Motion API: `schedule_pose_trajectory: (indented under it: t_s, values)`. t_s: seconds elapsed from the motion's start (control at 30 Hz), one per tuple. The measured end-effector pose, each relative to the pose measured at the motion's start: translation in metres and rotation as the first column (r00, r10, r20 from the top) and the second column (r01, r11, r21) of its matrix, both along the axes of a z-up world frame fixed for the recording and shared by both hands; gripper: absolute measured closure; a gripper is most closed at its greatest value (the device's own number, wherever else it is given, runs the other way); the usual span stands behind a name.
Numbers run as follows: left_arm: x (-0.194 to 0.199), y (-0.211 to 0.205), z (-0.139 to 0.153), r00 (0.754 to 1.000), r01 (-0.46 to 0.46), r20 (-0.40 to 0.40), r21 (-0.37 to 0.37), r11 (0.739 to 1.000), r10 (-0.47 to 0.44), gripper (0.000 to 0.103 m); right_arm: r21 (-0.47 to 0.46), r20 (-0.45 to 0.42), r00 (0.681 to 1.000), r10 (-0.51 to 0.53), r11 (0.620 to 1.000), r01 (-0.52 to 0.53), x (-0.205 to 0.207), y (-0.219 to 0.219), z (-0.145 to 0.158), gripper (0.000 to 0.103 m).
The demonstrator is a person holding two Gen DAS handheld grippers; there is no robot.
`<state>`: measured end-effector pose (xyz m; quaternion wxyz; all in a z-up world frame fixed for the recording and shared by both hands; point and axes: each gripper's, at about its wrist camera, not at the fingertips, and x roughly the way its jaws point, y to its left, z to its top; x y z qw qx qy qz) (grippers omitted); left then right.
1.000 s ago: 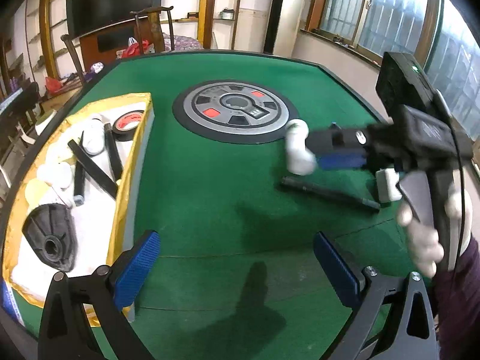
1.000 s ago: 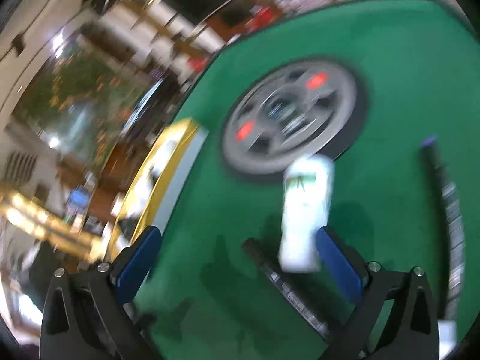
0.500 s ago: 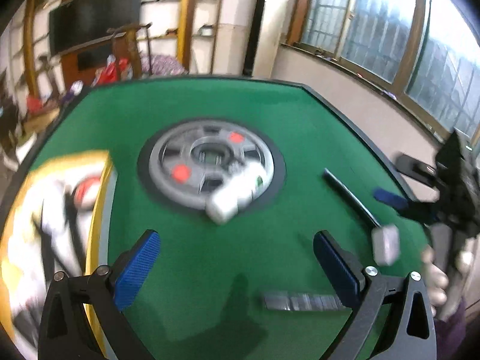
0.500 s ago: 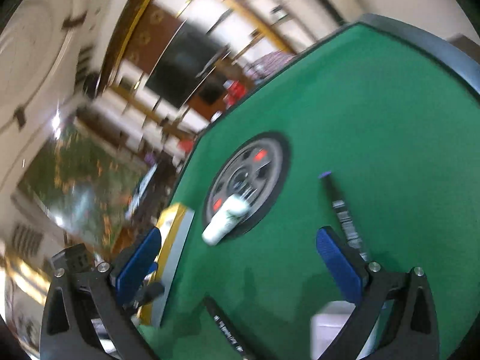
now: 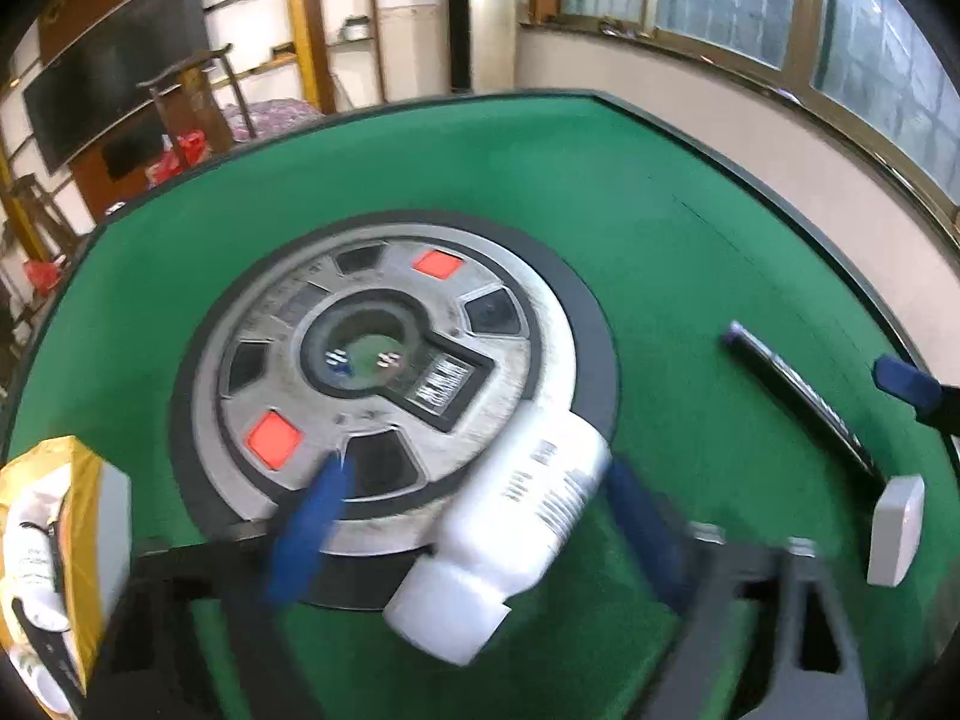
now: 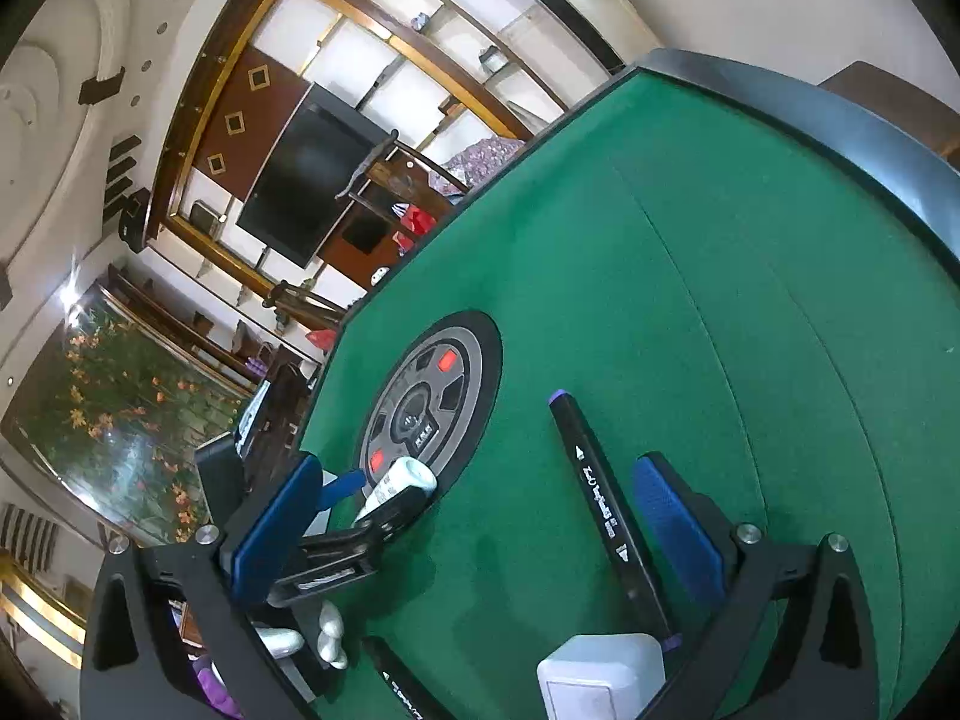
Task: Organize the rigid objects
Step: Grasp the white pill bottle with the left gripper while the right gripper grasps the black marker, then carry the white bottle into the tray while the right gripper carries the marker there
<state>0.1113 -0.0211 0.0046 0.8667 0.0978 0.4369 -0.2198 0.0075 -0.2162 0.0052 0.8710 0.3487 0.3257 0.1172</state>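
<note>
A second ago the left gripper [image 5: 474, 516] stood wide apart over bare green table [image 5: 690, 252] while the right gripper held the white bottle [image 5: 510, 522] above it. Now the bottle lies on its side between the left gripper's blue fingers [image 5: 306, 528], partly over the edge of the round grey disc [image 5: 390, 360]. The jaws are closing in on it, and through the blur it cannot be told whether the pads press on it yet. The right gripper [image 6: 474, 516] has let go and pulled back; it stands apart with nothing in it, over a black marker [image 6: 606, 516] and a small white block [image 6: 600, 684].

Counted: one bottle, one disc, one white block, two black markers on the table (the second [image 6: 402, 684] at the bottom edge of the right view), and one yellow-rimmed box [image 5: 78, 540] at the left, holding several items.
</note>
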Motion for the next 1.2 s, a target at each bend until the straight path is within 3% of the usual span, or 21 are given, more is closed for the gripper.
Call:
schedule_pose_trajectory:
  t_s: [0.13, 0.37, 0.57, 0.67, 0.73, 0.83, 0.9, 0.97, 1.07, 1.2]
  values:
    - [-0.008, -0.005, 0.002, 1.000, 0.023, 0.005, 0.004, 1.000, -0.023, 0.062, -0.009, -0.011, 1.000, -0.001, 1.000, 0.001, -0.004, -0.004, -0.002, 0.000]
    - [-0.037, 0.003, 0.016, 0.999, 0.036, -0.001, -0.037, 0.999, -0.036, 0.065, -0.081, -0.067, 0.998, 0.007, 0.997, -0.013, 0.006, 0.002, -0.013, 0.000]
    - [-0.088, 0.028, 0.044, 0.998, 0.042, 0.049, -0.084, 0.996, -0.038, 0.067, -0.151, -0.131, 0.991, -0.011, 0.988, -0.009, 0.013, 0.005, -0.022, 0.000]
    - [-0.110, 0.043, 0.056, 0.998, 0.037, 0.051, -0.136, 0.990, -0.031, 0.067, -0.257, -0.188, 0.982, -0.019, 0.966, -0.031, 0.023, 0.014, -0.023, 0.001]
    - [-0.120, 0.051, 0.061, 0.998, 0.033, 0.055, -0.161, 0.986, -0.025, 0.067, -0.362, -0.234, 0.972, -0.027, 0.930, -0.062, 0.030, 0.026, -0.023, 0.005]
    - [-0.127, 0.065, 0.067, 0.998, 0.025, 0.058, -0.197, 0.980, -0.014, 0.067, -0.573, -0.301, 0.951, -0.066, 0.810, -0.125, 0.042, 0.051, -0.025, 0.027]
    - [-0.135, 0.074, 0.070, 0.998, 0.015, 0.060, -0.223, 0.975, -0.001, 0.067, -0.687, -0.307, 0.947, -0.094, 0.711, -0.152, 0.046, 0.065, -0.026, 0.063]
    - [-0.137, 0.083, 0.073, 0.998, 0.004, 0.054, -0.254, 0.967, 0.011, 0.067, -0.672, -0.315, 0.947, -0.062, 0.720, -0.177, 0.046, 0.066, -0.025, 0.083]
    - [-0.146, 0.098, 0.079, 0.998, -0.012, 0.052, -0.292, 0.956, 0.028, 0.067, -0.652, -0.323, 0.945, -0.046, 0.735, -0.186, 0.044, 0.063, -0.026, 0.086]
    - [-0.166, 0.122, 0.090, 0.996, -0.021, 0.070, -0.331, 0.943, 0.046, 0.067, -0.574, -0.288, 0.957, -0.023, 0.805, -0.153, 0.031, 0.055, -0.012, 0.086]
